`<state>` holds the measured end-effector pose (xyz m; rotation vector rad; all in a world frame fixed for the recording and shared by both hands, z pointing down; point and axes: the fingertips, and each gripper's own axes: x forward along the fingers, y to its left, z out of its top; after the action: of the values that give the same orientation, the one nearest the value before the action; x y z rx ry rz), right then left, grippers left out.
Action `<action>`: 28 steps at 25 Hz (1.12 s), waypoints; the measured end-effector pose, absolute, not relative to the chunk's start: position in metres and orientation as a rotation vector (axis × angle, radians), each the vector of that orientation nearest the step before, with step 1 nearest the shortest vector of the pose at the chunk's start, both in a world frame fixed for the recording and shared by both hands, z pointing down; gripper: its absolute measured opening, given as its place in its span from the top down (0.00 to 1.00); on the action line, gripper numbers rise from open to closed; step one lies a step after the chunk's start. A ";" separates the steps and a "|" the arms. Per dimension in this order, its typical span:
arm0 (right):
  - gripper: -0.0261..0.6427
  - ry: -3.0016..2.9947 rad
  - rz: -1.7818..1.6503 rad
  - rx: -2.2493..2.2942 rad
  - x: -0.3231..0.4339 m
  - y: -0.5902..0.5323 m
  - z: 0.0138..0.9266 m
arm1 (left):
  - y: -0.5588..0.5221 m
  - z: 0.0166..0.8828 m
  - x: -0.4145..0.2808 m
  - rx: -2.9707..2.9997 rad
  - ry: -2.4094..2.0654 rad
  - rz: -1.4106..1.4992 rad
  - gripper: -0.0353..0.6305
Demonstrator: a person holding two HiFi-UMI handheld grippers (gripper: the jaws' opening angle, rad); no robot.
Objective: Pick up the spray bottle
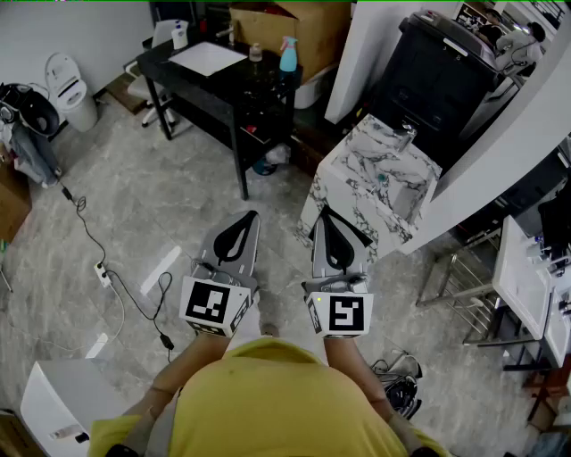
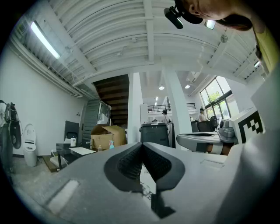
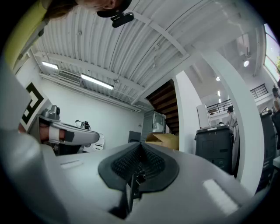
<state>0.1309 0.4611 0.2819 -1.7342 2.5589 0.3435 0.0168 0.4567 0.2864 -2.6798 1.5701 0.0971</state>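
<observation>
**A:** Start close in. What are the two claws doing?

**B:** The left gripper (image 1: pixel 251 217) and the right gripper (image 1: pixel 326 212) are side by side above the grey floor, both pointing to 12 o'clock. On each, the jaws are pressed together at the tips with nothing caught between them.

**A:** And the next thing out?

**B:** A marble-patterned sink unit (image 1: pixel 397 219), at about 2 o'clock from the right gripper and near its tip.

**A:** Where's the spray bottle?

**B:** Far off at 12 o'clock. The spray bottle (image 1: pixel 288 54) is blue and stands upright at the right end of a black table (image 1: pixel 201 85), well apart from both claws. A white sheet (image 1: pixel 208 58) lies on the table at the bottle's 9 o'clock.

**A:** Anything beyond it?

**B:** An open cardboard box (image 1: pixel 294 22), just behind the bottle at 12 o'clock.
</observation>
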 end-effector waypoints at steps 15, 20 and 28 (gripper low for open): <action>0.96 2.581 0.365 -1.744 0.076 0.278 0.284 | 0.278 0.295 -0.031 -2.727 1.533 0.114 0.95; 0.96 2.564 0.370 -1.780 0.054 0.201 0.283 | 0.199 0.295 -0.055 -2.753 1.486 0.102 0.95; 0.96 2.548 0.306 -1.846 0.024 0.118 0.298 | 0.109 0.309 -0.073 -2.835 1.382 0.095 0.95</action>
<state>0.0237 0.1175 0.2981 -1.8458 2.5477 0.3060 -0.0730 0.1087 0.3087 -2.8352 1.3823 0.0948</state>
